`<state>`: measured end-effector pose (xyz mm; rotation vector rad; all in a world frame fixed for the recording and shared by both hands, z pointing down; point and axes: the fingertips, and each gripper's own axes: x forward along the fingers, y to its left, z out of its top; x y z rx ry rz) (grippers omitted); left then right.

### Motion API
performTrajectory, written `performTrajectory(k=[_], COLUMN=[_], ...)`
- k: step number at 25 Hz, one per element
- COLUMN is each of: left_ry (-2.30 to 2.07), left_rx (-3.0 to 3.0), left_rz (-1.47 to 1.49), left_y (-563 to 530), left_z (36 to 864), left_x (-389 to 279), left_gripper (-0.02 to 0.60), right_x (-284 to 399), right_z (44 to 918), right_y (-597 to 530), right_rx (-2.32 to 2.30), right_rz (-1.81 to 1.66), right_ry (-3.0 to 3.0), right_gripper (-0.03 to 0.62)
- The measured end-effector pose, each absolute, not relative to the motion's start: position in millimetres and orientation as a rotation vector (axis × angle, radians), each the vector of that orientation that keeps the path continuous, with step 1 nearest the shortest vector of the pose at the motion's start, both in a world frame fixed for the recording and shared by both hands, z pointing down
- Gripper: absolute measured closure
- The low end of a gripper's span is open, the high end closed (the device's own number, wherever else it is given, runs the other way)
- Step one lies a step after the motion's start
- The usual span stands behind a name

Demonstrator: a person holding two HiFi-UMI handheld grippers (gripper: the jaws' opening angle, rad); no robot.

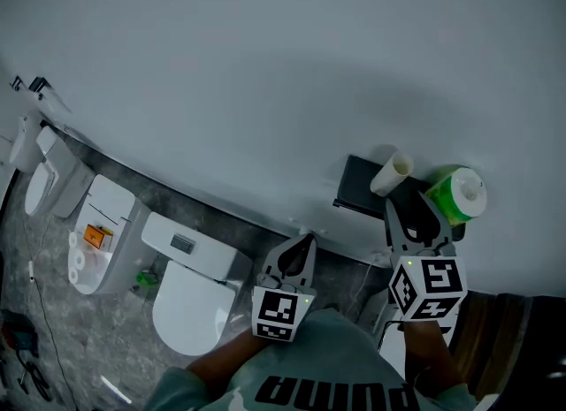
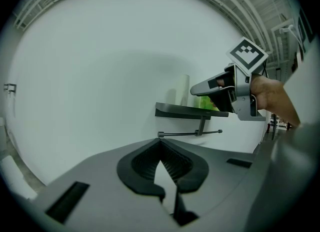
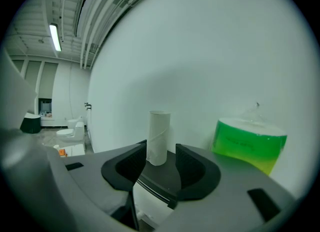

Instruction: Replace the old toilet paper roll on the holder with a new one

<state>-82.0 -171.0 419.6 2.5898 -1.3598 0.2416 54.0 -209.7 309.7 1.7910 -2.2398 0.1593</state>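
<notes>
Toilet: white, stood well left of the holder.
Holder shelf: black, wall-mounted, with bar beneath.
Right gripper: jaws stood partly apart, flanking the tube without clamping it.
Left gripper: jaws met, nothing held.
New roll: green-wrapped, sat on the shelf.
Cardboard tube: stood upright on the shelf.

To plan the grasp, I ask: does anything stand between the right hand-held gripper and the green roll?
Nothing visible does. The tube stands straight ahead of the open jaws of the right hand-held gripper. The green roll sits apart, to the tube's right, with nothing in front of it.
</notes>
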Motion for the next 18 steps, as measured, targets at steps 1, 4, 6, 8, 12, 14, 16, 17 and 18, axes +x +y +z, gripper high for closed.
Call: performTrajectory(k=[1, 4, 6, 8, 12, 14, 16, 17, 18], left_ry=[-1.351, -1.32, -1.296, -1.268, -1.213, -1.188, -1.165, -1.155, -1.147], left_rx=[2.597, 2.621, 2.639, 2.659, 2.702, 2.723, 2.743, 2.751, 2.759], left_rz=[0.242, 0.243, 0.243, 0.248, 0.26, 0.264, 0.268, 0.27, 0.271], left_y=[-171, -169, -168, -165, -161, -159, -156, -155, -154], left_z=[419, 416, 414, 412, 409, 406, 403, 402, 400], left_x=[-79, -68, -59, -49, -30, -20, -11, -7, -4], left_gripper=[0.577, 0.577, 0.577, 0.577, 0.577, 0.577, 0.577, 0.577, 0.577], right_x=[56, 63, 69, 75, 94, 106, 117, 122, 126], right_z=[309, 306, 306, 306, 305, 304, 304, 304, 304], right_y=[-206, -193, -184, -174, -155, -147, -141, -138, -136], right_rx=[1.8, 1.832, 1.852, 1.873, 1.939, 1.98, 2.019, 2.033, 2.045], right_rz=[0.156, 0.148, 0.146, 0.148, 0.144, 0.137, 0.136, 0.137, 0.138], right_ry=[-2.242, -2.247, -2.25, -2.248, -2.228, -2.212, -2.195, -2.188, -2.183], right_gripper=[0.424, 0.424, 0.424, 0.424, 0.424, 0.424, 0.422, 0.415, 0.409])
